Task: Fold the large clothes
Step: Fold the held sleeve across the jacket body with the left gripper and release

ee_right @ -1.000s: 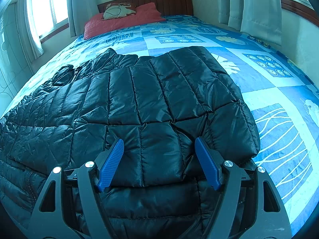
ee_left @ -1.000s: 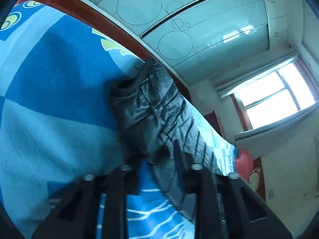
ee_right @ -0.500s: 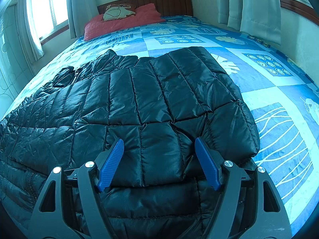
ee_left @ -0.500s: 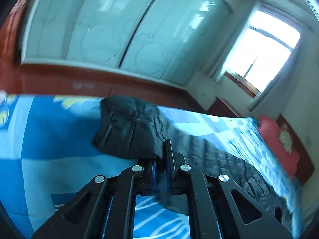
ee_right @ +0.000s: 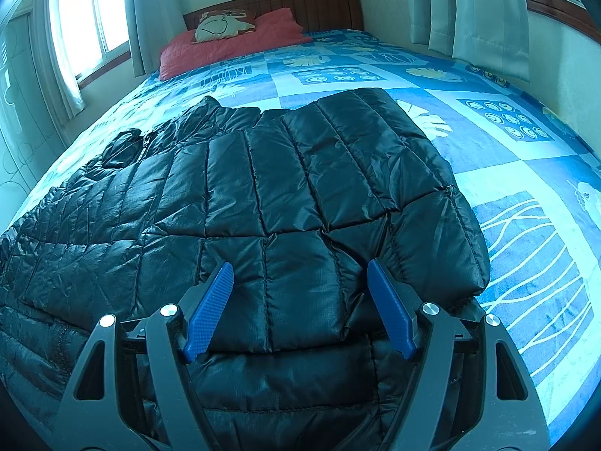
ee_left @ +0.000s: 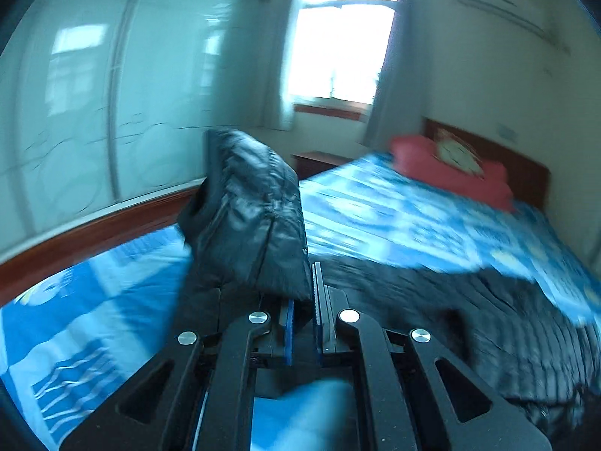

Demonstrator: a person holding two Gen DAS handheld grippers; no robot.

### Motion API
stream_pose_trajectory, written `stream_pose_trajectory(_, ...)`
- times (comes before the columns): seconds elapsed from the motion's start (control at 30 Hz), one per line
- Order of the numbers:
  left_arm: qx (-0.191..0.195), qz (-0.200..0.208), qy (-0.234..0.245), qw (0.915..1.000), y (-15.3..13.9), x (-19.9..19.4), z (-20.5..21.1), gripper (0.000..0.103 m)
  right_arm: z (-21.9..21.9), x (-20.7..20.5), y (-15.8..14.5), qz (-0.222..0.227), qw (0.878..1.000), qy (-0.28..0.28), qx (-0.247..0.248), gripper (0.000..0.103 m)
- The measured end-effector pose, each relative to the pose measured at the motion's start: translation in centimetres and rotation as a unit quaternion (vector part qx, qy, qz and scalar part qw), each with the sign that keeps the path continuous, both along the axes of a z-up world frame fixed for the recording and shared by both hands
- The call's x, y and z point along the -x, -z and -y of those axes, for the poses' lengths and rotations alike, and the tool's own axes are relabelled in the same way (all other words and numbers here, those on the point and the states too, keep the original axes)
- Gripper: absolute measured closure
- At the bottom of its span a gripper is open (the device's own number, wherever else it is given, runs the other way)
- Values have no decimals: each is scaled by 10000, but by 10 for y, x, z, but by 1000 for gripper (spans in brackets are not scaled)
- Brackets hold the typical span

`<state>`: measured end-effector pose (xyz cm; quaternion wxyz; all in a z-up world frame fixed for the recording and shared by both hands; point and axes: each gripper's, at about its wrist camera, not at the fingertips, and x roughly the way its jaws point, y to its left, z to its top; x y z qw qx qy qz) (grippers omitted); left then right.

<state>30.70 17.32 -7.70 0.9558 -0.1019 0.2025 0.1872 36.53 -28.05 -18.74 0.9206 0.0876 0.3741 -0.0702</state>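
Observation:
A black quilted down jacket (ee_right: 285, 195) lies spread on the bed's blue patterned sheet (ee_right: 507, 150). My right gripper (ee_right: 300, 300) is open, its blue pads on either side of a puffed fold of the jacket near the front edge, with one folded-over sleeve (ee_right: 432, 233) to the right. In the blurred left wrist view, my left gripper (ee_left: 300, 300) is shut on a jacket sleeve (ee_left: 248, 218) and holds it lifted above the sheet (ee_left: 94, 300). The rest of the jacket (ee_left: 488, 319) lies to the right.
A red pillow (ee_right: 233, 45) and wooden headboard (ee_right: 300, 3) are at the far end of the bed. Curtained windows (ee_right: 86, 18) stand left and right. A white wardrobe (ee_left: 112, 112) and the bed's wooden side rail (ee_left: 94, 233) are beyond the left gripper.
My left gripper has closed on the sleeve, lifted it off the sheet and swung toward the head of the bed. The right gripper and the jacket body have not moved.

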Motion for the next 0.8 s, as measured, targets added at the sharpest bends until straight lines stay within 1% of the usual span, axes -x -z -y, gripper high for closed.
stream_pose_trajectory(0.13, -236, -146, 609, 9978, 4, -26, 55, 96, 1, 0, 1, 41, 10000, 11, -62, 30)
stream_pose_trajectory(0.17, -274, -157, 707, 9970, 6, -27, 64, 96, 0, 2, 2, 52, 10000, 17, -72, 30)
stream_pose_trajectory(0.3, -608, -281, 1218, 9903, 9, -52, 121, 96, 0, 3, 2, 90, 9999, 26, -140, 30)
stream_pose_trajectory(0.4, -770, -415, 1547, 9841, 20, -63, 153, 96, 1, 3, 3, 117, 9997, 27, -191, 30)
stream_pose_trajectory(0.6, -980, -759, 2023, 9714, 44, -72, 211, 96, 3, 7, 4, 178, 9994, 31, -299, 30)
stream_pose_trajectory(0.8, -1172, -962, 2262, 9622, 68, -73, 252, 96, 5, 8, 4, 223, 9990, 25, -399, 29)
